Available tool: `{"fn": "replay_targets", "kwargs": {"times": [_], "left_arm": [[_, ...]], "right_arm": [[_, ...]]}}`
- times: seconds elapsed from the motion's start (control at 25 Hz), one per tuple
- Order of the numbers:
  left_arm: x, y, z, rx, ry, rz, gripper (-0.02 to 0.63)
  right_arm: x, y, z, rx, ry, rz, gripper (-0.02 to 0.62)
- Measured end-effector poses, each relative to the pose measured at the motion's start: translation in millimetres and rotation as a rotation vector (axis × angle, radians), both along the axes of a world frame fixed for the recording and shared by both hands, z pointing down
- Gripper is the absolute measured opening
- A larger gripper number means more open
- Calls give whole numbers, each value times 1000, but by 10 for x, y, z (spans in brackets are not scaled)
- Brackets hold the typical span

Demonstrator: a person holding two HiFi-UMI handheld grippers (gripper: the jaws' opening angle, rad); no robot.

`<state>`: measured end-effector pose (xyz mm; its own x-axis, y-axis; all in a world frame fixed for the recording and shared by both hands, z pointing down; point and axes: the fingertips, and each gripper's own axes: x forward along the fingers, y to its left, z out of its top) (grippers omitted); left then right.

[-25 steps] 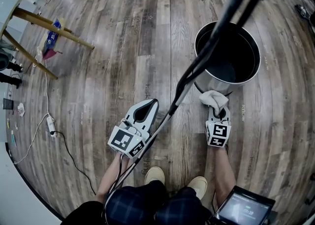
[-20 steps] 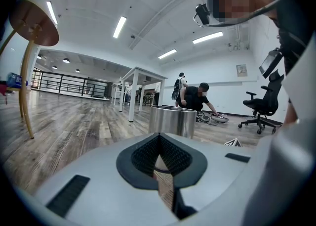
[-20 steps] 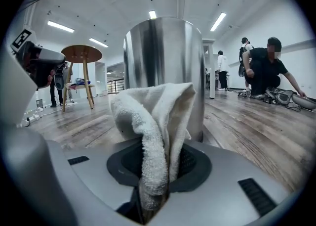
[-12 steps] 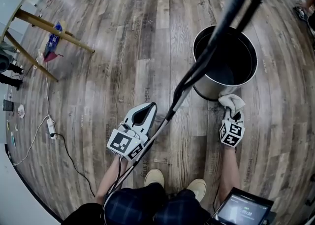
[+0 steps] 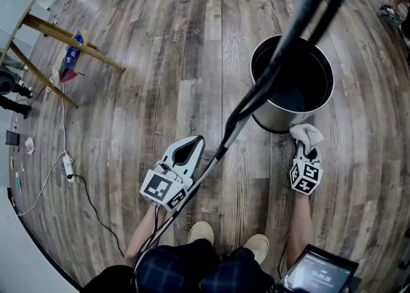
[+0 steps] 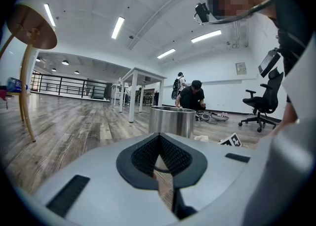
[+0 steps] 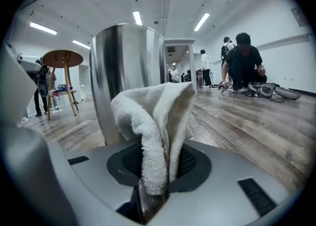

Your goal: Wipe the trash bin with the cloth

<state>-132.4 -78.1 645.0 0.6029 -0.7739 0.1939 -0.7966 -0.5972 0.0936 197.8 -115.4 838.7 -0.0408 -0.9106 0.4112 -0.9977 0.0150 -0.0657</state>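
Observation:
A round steel trash bin (image 5: 291,83) with a dark inside stands on the wood floor at the upper right of the head view. My right gripper (image 5: 307,149) is shut on a white cloth (image 5: 305,134), which lies against the bin's lower near wall. In the right gripper view the cloth (image 7: 155,128) stands folded between the jaws, with the bin's shiny wall (image 7: 126,76) just behind it. My left gripper (image 5: 186,150) hangs low at the centre left, away from the bin, jaws shut with nothing held. The left gripper view shows the bin (image 6: 172,120) some way ahead.
A thick black cable (image 5: 269,80) crosses the head view in front of the bin. Wooden table legs (image 5: 57,48) and a white power strip (image 5: 66,167) with cords lie on the floor at left. Other people crouch and stand in the background (image 7: 242,62); an office chair (image 6: 259,106) stands at right.
My right gripper has carried the cloth to the right along the foot of the bin. The left gripper has stayed nearly still.

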Motion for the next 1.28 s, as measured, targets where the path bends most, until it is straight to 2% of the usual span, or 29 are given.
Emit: {"fn": "replay_targets", "kwargs": {"times": [0.28,0.48,0.72,1.0,1.28], "left_arm": [[20,10,-25,5,2,2,-3],[36,14,-40,12,-2,12,-3],[58,39,-59,18,10,8,-3],[140,79,-77,23,19,34,-3],[100,86,-157,34,31,15,-3]], "right_arm": [[148,246,-437,73,-8,-7,92],[59,452,-906,140,-11,-55,92],[-302,682,-1336,191,-40,-152,92],[-972,817,-1551,203,-95,-288,92],[-1093,869,-1663,227,-115,-299,92]]}}
